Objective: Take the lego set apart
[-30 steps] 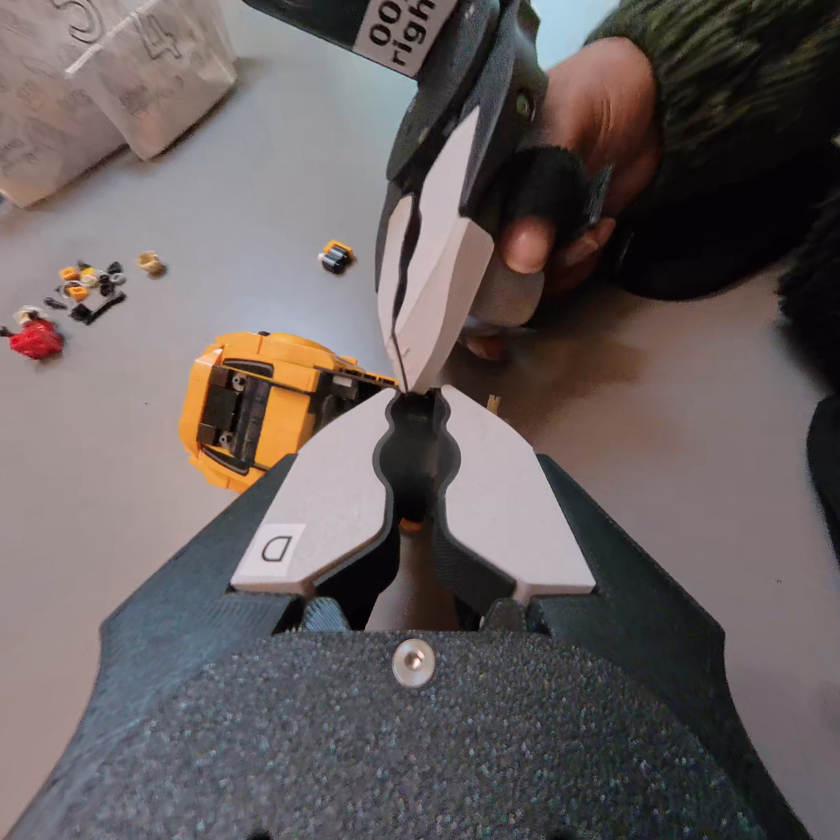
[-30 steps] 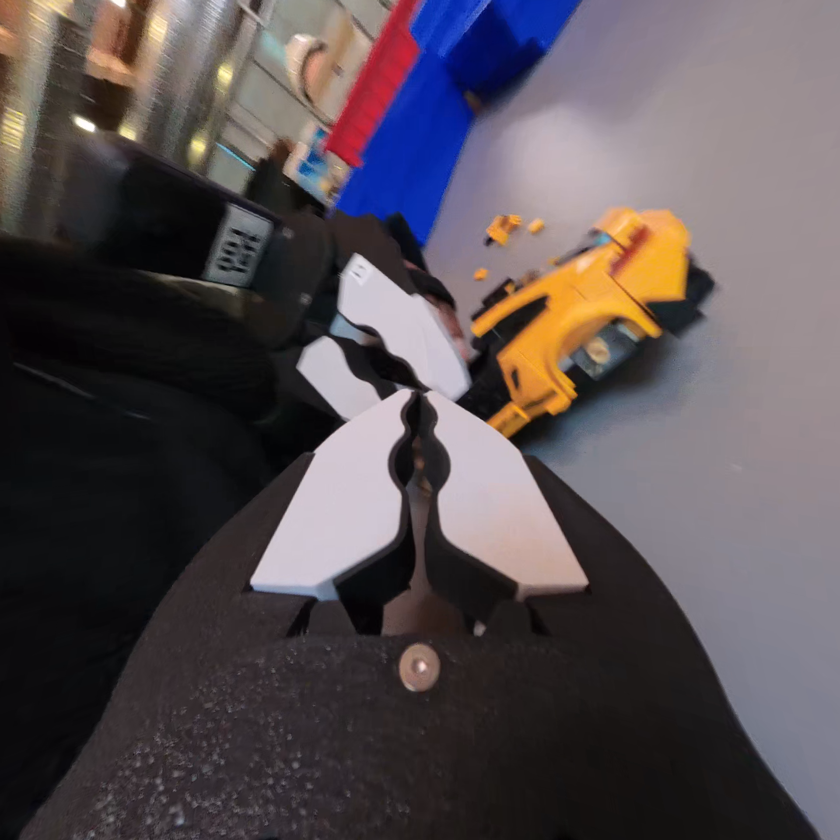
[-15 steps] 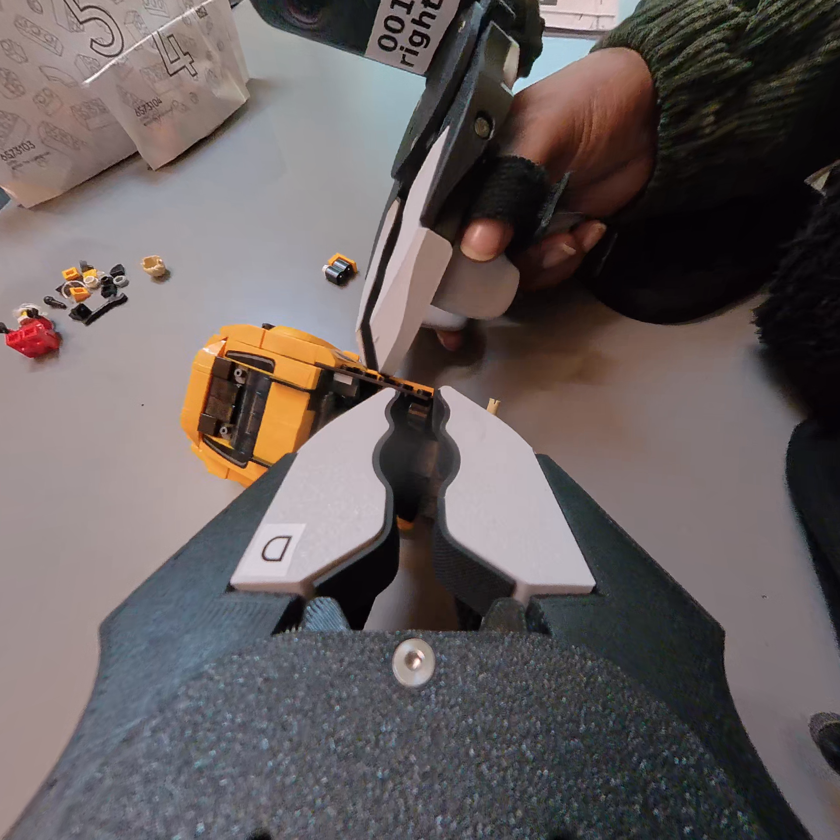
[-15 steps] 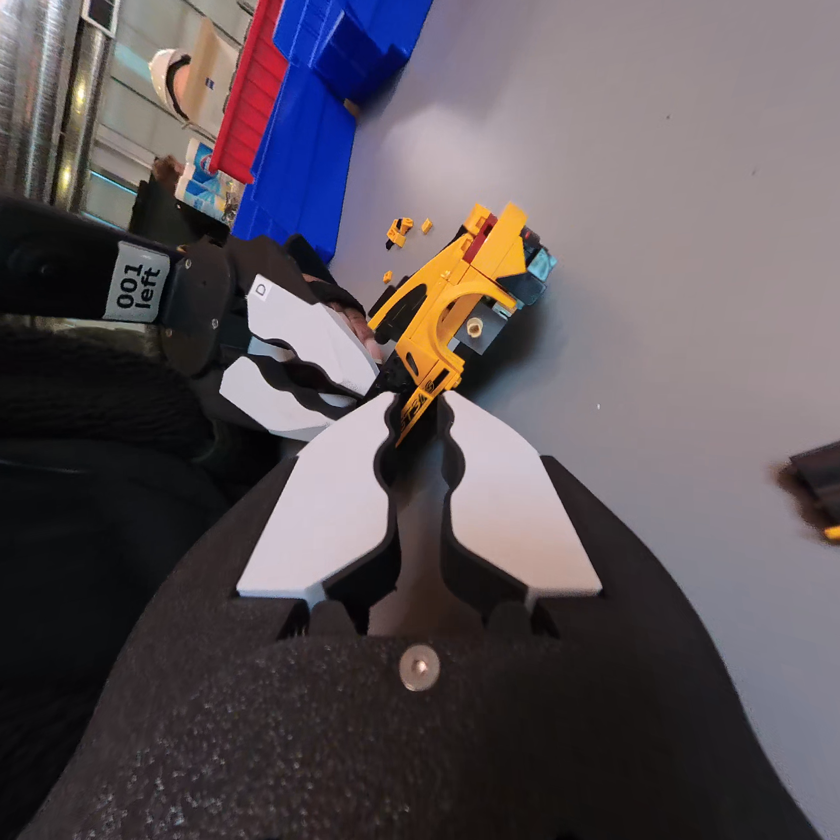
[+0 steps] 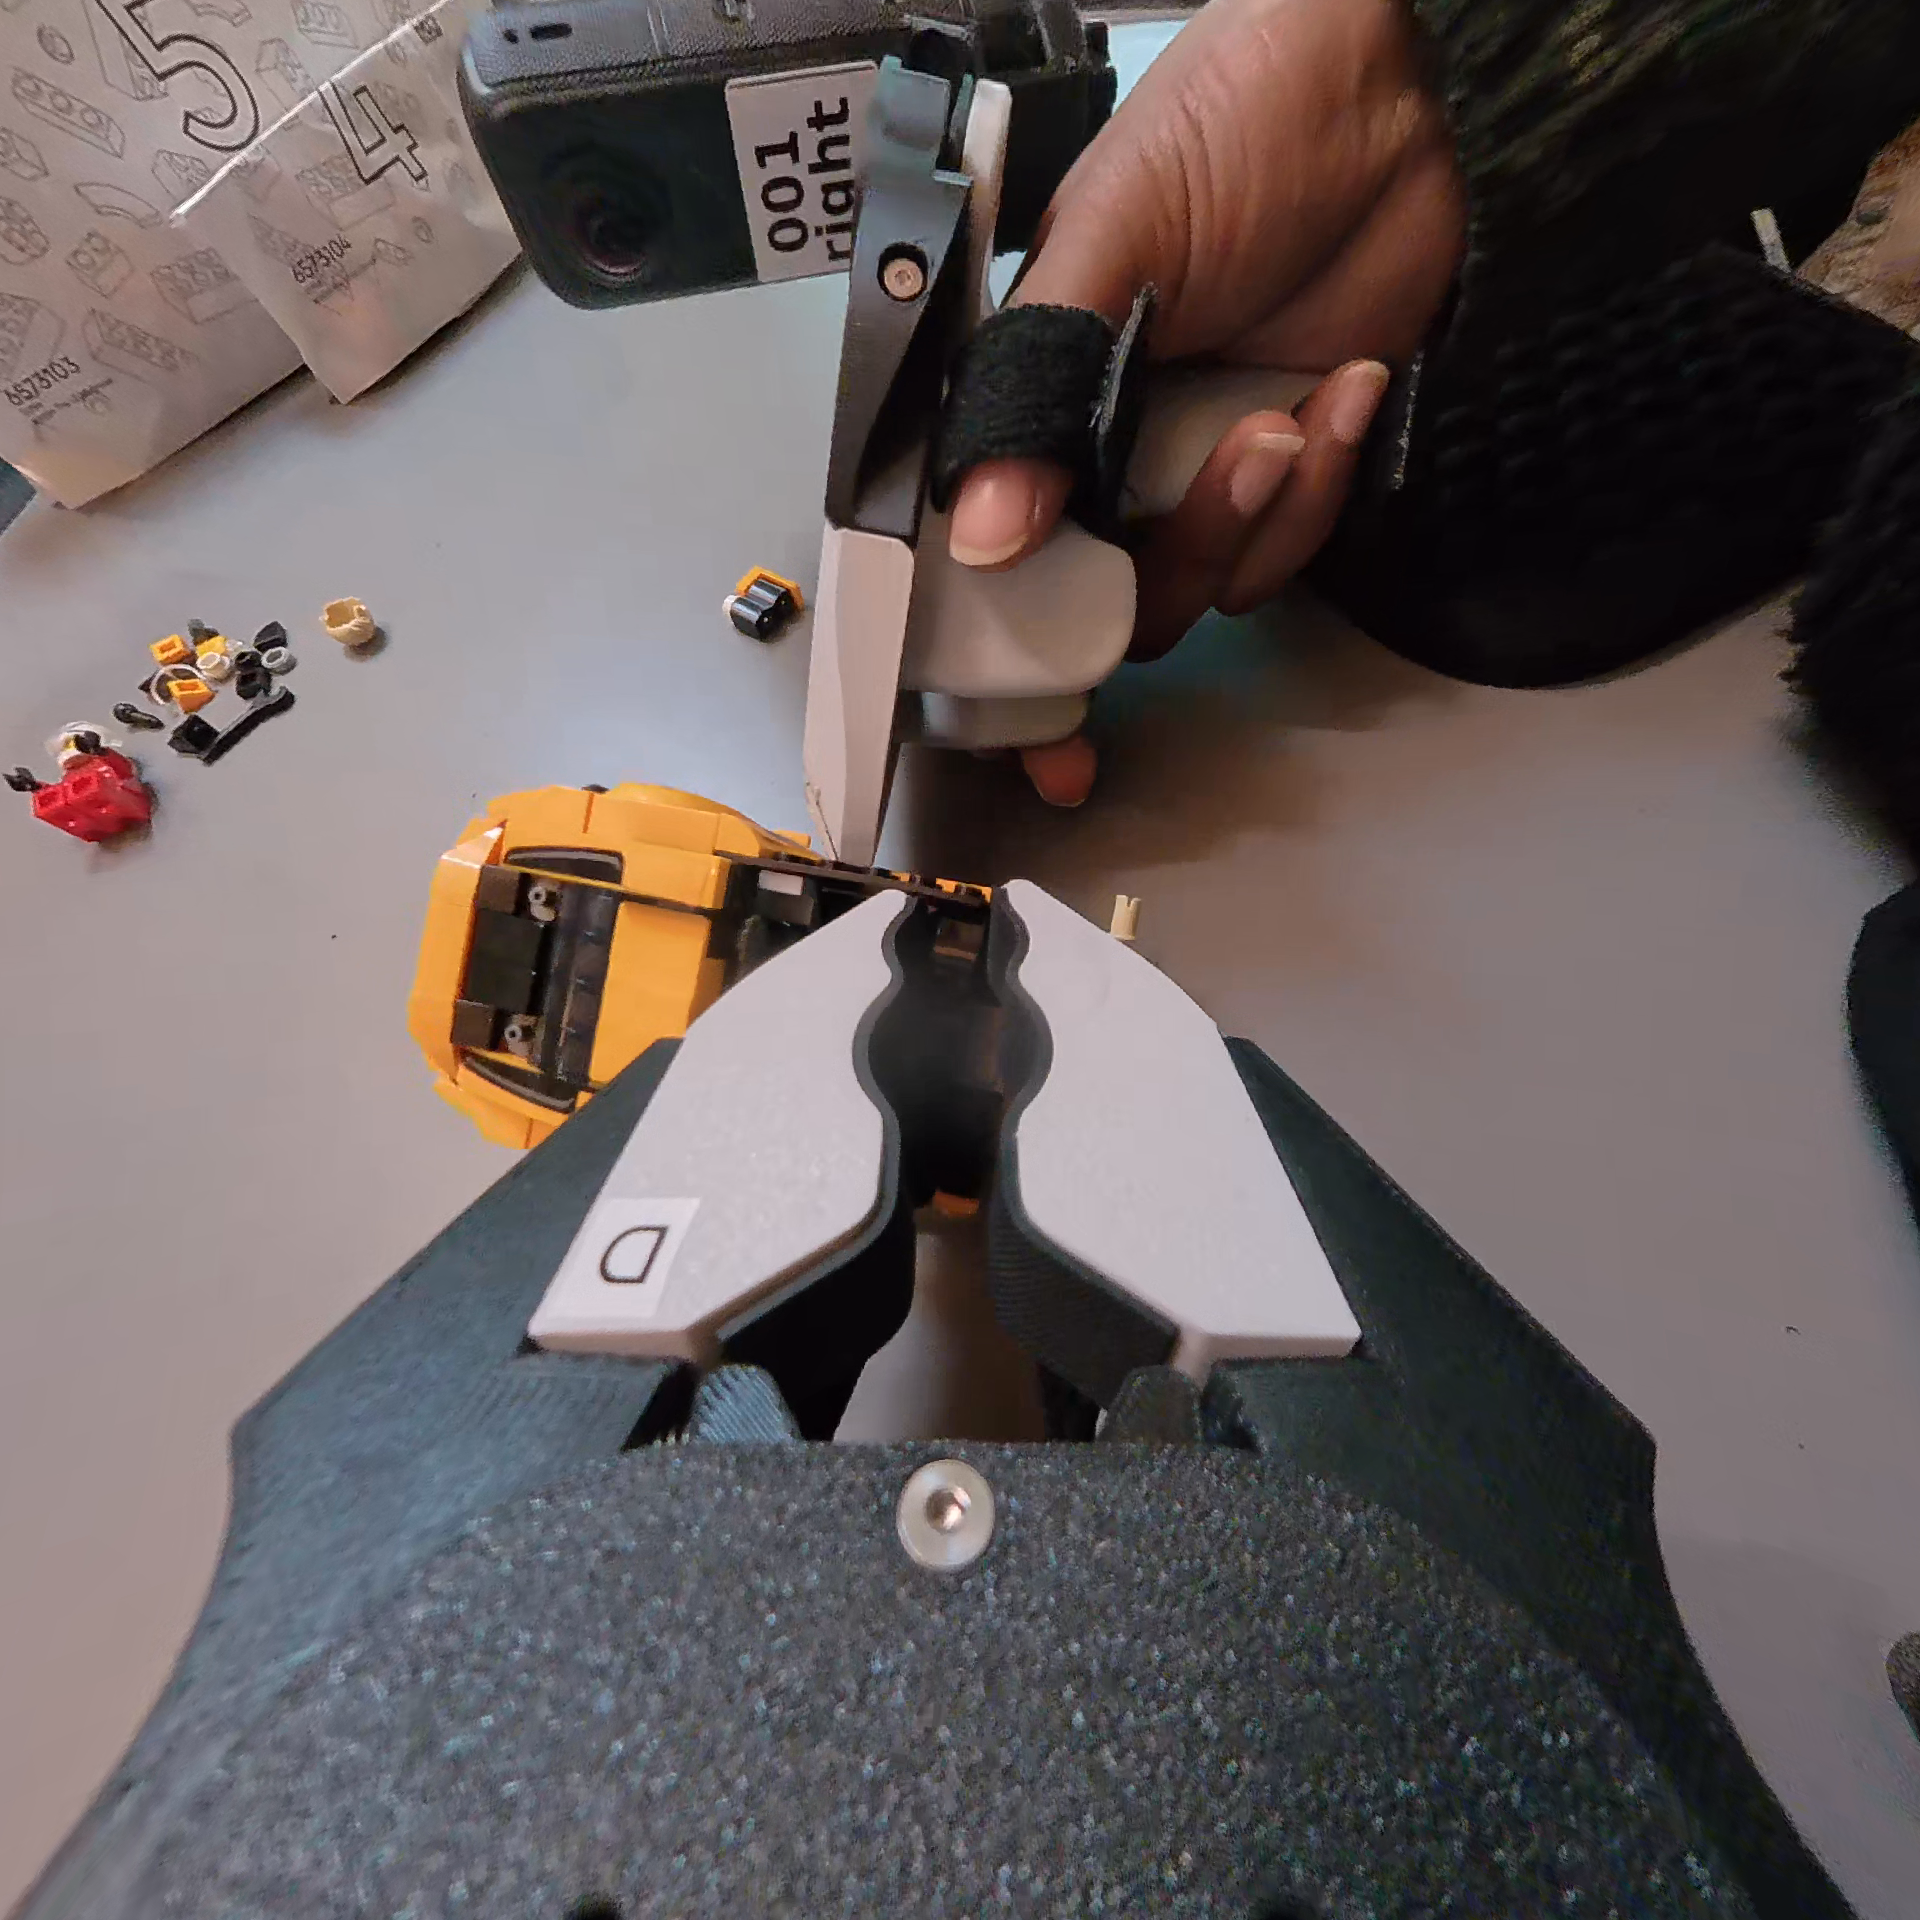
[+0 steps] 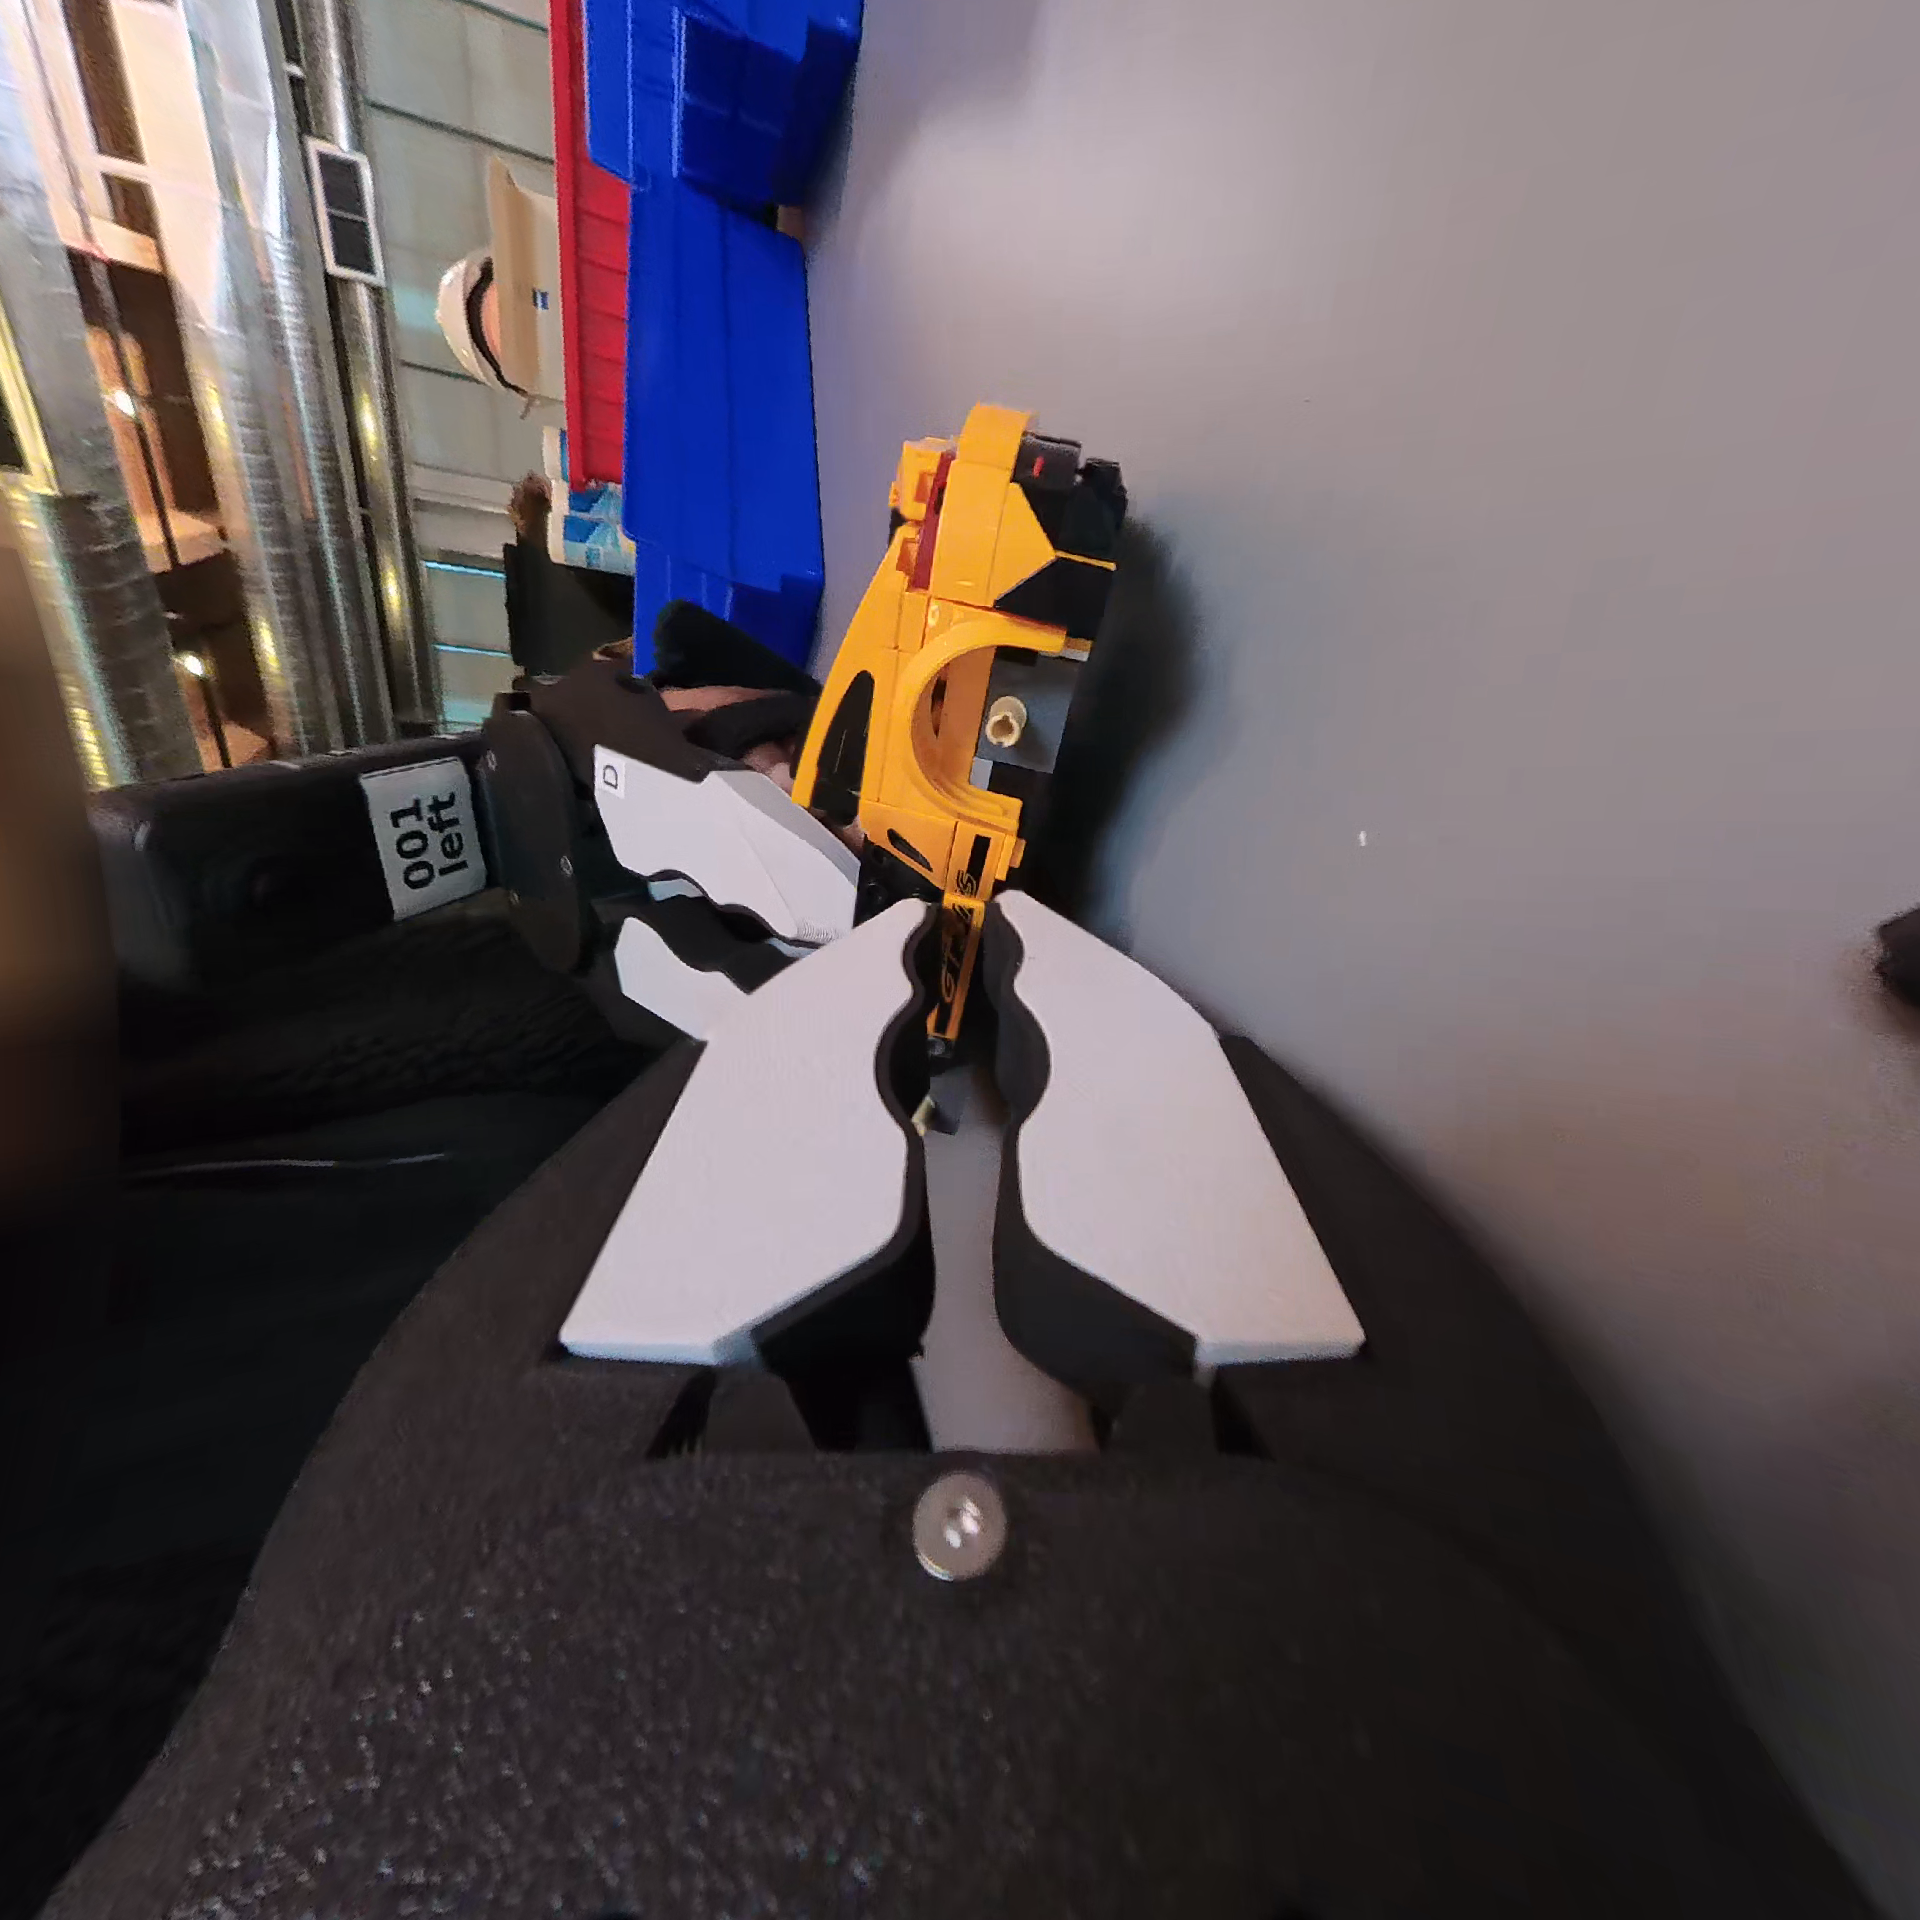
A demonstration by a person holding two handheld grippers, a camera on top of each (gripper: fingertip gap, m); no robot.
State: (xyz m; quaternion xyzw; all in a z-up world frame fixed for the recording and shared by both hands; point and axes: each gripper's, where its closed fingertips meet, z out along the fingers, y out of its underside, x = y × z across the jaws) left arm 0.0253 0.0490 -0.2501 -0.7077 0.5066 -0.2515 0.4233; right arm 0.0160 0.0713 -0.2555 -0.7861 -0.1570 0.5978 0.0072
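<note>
The yellow-and-black lego car (image 5: 582,956) lies on its side on the smooth grey table (image 5: 1455,1039), one end clamped in the left gripper (image 5: 951,899), whose jaws are nearly closed on it. The right gripper (image 6: 958,914), held by a hand (image 5: 1226,260) in a knitted sleeve, is set vertically; its jaws, closed empty a second ago, are now pinched on the car's yellow side panel. Small loose bricks (image 5: 208,675) are scattered well apart.

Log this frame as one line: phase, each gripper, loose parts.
phase: pulling apart | left gripper: shut on car | right gripper: shut on car side strip | loose bits on table
</note>
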